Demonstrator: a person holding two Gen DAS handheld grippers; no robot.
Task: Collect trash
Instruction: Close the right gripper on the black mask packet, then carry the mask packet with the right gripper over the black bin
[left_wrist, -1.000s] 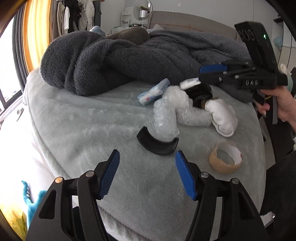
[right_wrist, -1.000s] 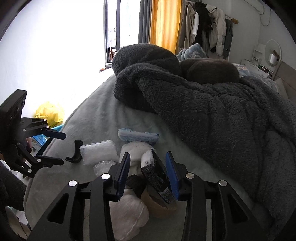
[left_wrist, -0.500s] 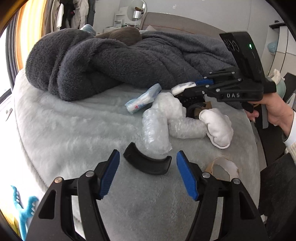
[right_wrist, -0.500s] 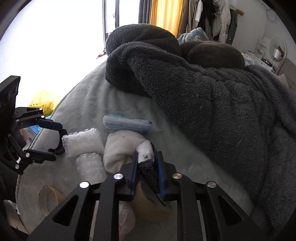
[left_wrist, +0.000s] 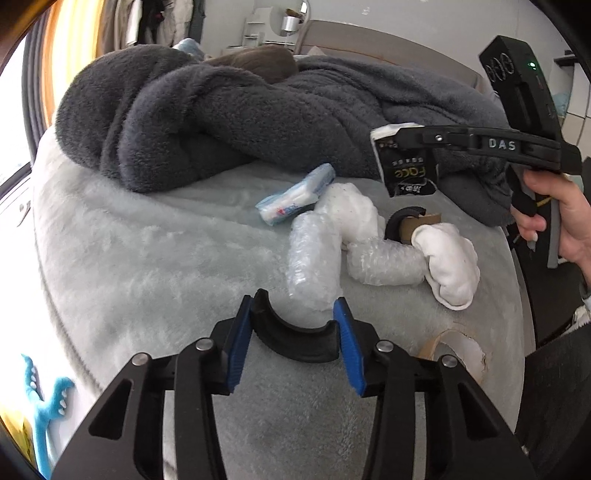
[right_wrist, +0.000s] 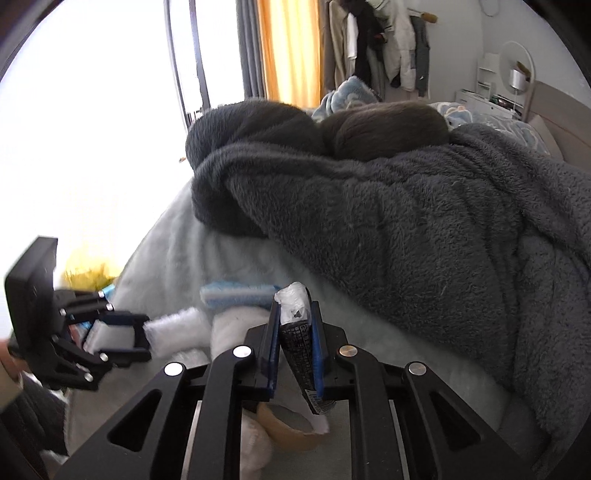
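Trash lies on a pale grey bed cover (left_wrist: 147, 266). My left gripper (left_wrist: 293, 332) is shut on a curved black plastic piece (left_wrist: 291, 338) that rests on the cover. My right gripper (right_wrist: 293, 332) is shut on a black sachet with a white end (right_wrist: 295, 332) and holds it above the bed; the sachet also shows in the left wrist view (left_wrist: 406, 162). On the cover lie bubble wrap rolls (left_wrist: 314, 258), a white wad (left_wrist: 450, 269), a blue-white packet (left_wrist: 295, 195), a cardboard tube (left_wrist: 413, 225) and a torn tape ring (left_wrist: 454, 350).
A heaped dark grey fleece blanket (left_wrist: 221, 118) covers the far half of the bed. The bed edge drops off to the left, with a blue toy (left_wrist: 44, 402) on the floor. A yellow bag (right_wrist: 85, 273) lies by the window.
My left gripper moved forward and shut on the black curved piece. My right gripper shut on the black sachet and lifted it off the pile.
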